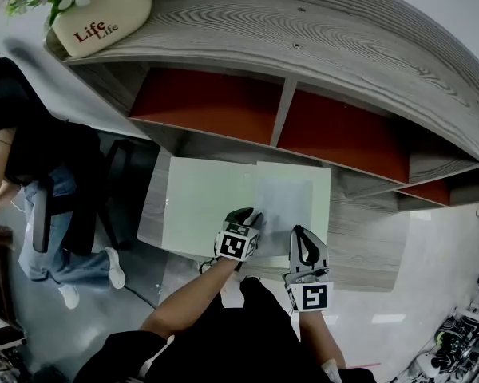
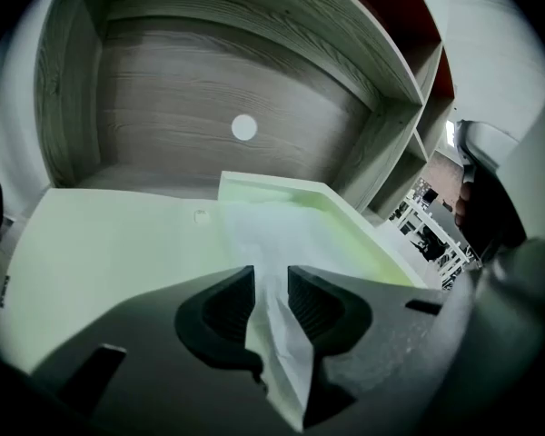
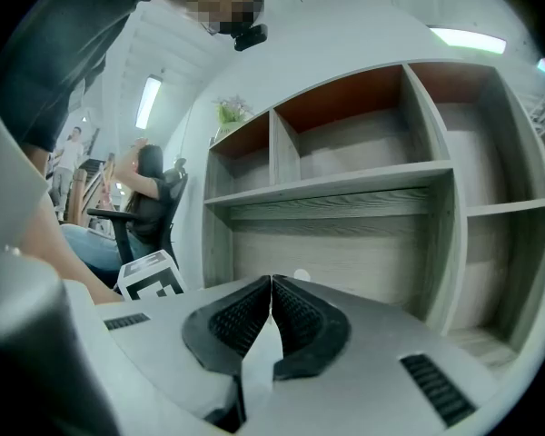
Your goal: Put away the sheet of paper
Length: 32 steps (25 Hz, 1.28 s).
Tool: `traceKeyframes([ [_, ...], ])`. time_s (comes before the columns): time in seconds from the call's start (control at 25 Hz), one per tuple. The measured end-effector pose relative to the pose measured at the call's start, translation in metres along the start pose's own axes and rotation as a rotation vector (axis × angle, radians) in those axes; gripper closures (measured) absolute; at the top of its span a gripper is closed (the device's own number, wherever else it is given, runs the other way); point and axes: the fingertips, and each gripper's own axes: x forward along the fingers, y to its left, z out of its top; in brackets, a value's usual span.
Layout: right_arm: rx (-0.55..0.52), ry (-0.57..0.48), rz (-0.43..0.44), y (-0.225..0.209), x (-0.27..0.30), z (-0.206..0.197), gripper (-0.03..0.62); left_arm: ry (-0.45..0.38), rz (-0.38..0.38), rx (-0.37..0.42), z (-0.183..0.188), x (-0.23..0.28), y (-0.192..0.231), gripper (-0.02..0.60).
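Observation:
The sheet of paper (image 1: 287, 202) lies on the right part of a pale green tray (image 1: 191, 206) on the grey wooden desk. My left gripper (image 1: 251, 216) is at the sheet's near left edge. In the left gripper view its jaws (image 2: 271, 275) stand apart, and a raised fold of the paper (image 2: 277, 321) runs between the pads without being pressed. My right gripper (image 1: 298, 231) is at the sheet's front edge. In the right gripper view its tips (image 3: 272, 280) meet, with a white sliver of paper (image 3: 257, 361) between the pads.
A curved wooden shelf unit (image 1: 303, 62) with red-backed compartments (image 1: 207, 102) rises behind the desk. A white plant pot (image 1: 100, 14) stands on its top left. A person sits on a black chair (image 1: 44, 206) at the left. The tray's far rim (image 2: 272, 184) faces an open shelf bay.

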Motion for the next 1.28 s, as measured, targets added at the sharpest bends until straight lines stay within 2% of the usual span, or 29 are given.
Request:
traceKeyframes([
  [0.12, -0.019, 0.025, 0.018, 0.01, 0.001, 0.002, 0.569, -0.045, 0.024, 0.007, 0.007, -0.022, 0.01, 0.466],
  [0.32, -0.003, -0.068, 0.042, 0.031, 0.008, 0.027, 0.569, -0.172, 0.026, 0.095, 0.036, -0.077, 0.006, 0.468],
  [0.44, -0.022, -0.062, 0.052, 0.043, 0.008, 0.036, 0.569, -0.279, 0.036, 0.169, 0.061, -0.121, -0.003, 0.484],
  [0.64, -0.024, -0.172, 0.091, 0.069, 0.012, 0.082, 0.569, -0.511, 0.024, 0.27, 0.104, -0.202, -0.018, 0.526],
  [0.76, -0.003, -0.252, 0.121, 0.084, 0.007, 0.12, 0.569, -0.663, -0.006, 0.273, 0.125, -0.252, -0.023, 0.561],
  [0.84, 0.01, -0.288, 0.132, 0.092, 0.003, 0.14, 0.569, -0.734, -0.018, 0.252, 0.133, -0.281, -0.023, 0.574],
  [0.92, -0.007, -0.316, 0.146, 0.101, 0.003, 0.156, 0.569, -0.783, -0.031, 0.221, 0.14, -0.304, -0.021, 0.574],
  [1.04, -0.025, -0.347, 0.178, 0.114, 0.003, 0.174, 0.569, -0.838, -0.008, 0.272, 0.149, -0.328, -0.016, 0.575],
  [1.28, -0.05, -0.389, 0.248, 0.142, 0.006, 0.199, 0.571, -0.875, 0.059, 0.267, 0.155, -0.352, 0.001, 0.574],
])
